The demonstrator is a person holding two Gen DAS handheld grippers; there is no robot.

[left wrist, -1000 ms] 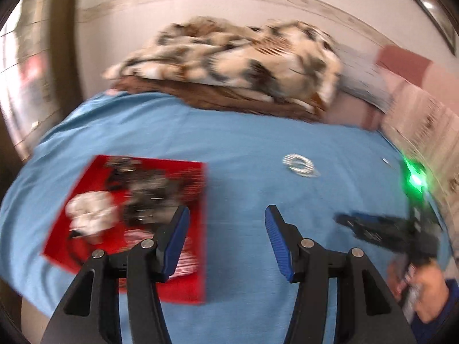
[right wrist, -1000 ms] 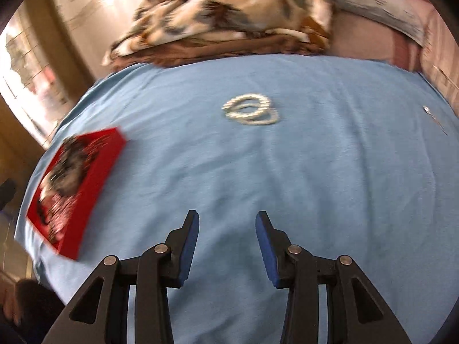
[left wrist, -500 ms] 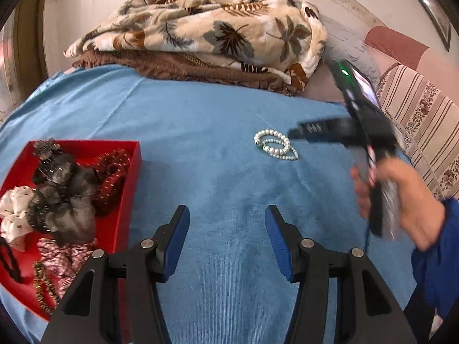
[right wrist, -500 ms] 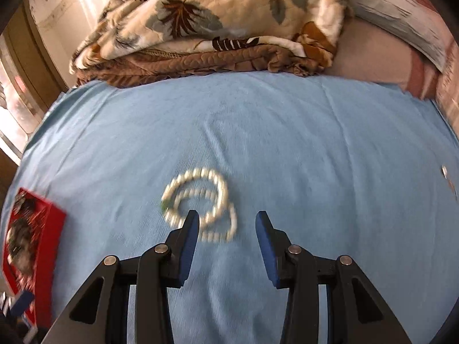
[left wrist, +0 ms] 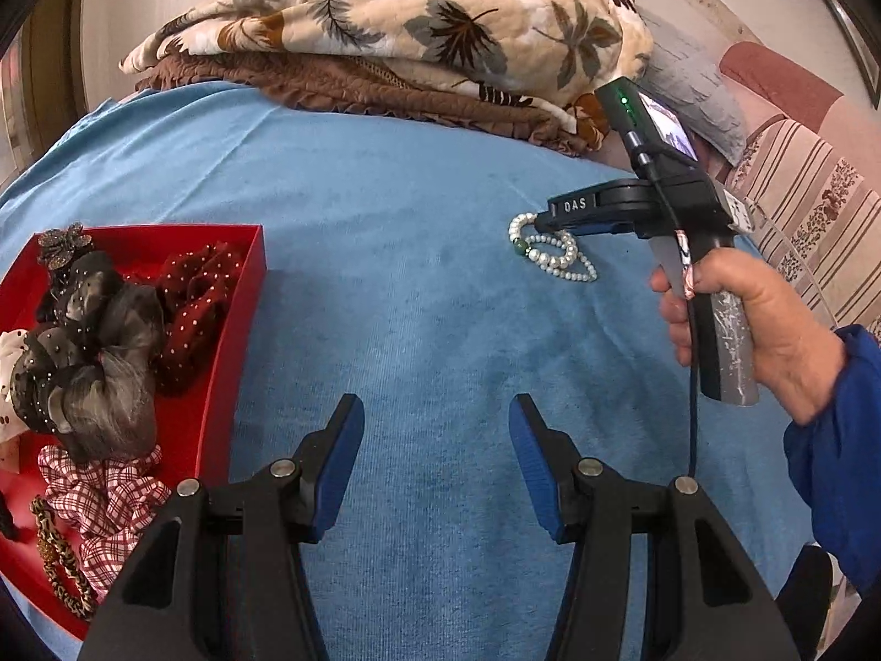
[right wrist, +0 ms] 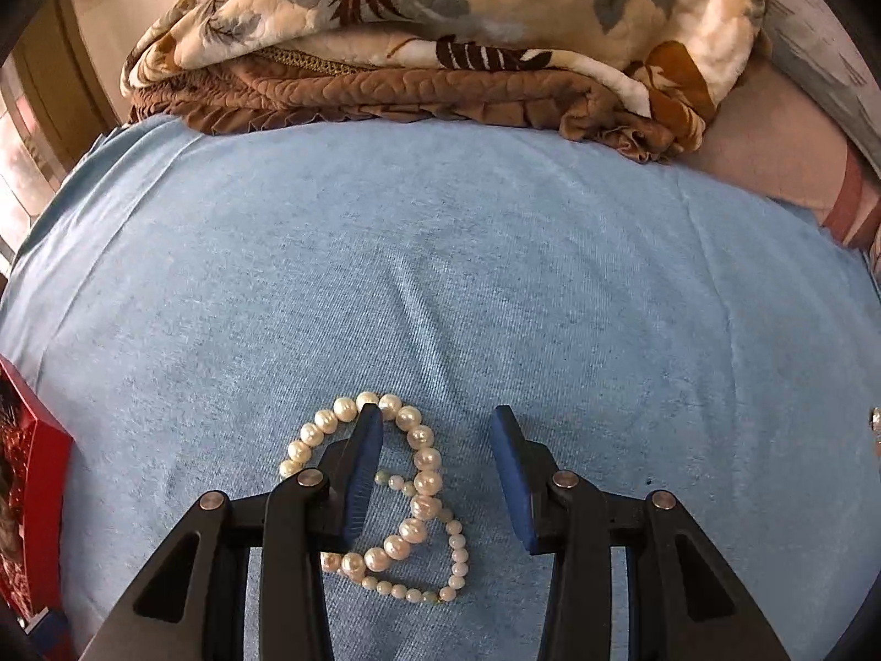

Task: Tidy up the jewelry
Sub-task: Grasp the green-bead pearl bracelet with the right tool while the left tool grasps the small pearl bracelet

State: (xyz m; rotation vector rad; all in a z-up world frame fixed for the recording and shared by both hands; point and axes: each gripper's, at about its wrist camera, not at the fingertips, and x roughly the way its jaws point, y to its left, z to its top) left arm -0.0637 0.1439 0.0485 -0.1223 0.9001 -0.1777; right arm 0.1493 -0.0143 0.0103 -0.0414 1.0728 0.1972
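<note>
A pile of white pearl bracelets lies on the blue bedspread. My right gripper is open and low over them, its left finger resting on the pearl loop and part of the pearls between the fingers. In the left wrist view the pearls lie under the right gripper's tip. My left gripper is open and empty above the bedspread, to the right of a red tray that holds scrunchies and hair accessories.
Folded leaf-print and brown blankets are piled at the far side of the bed. A striped sofa stands at the right. The red tray's edge shows at the left of the right wrist view. A small metal item lies at the far right.
My right gripper has moved forward and down onto the pearl bracelets, which are now between and under its fingers. The left gripper has steadied beside the red tray.
</note>
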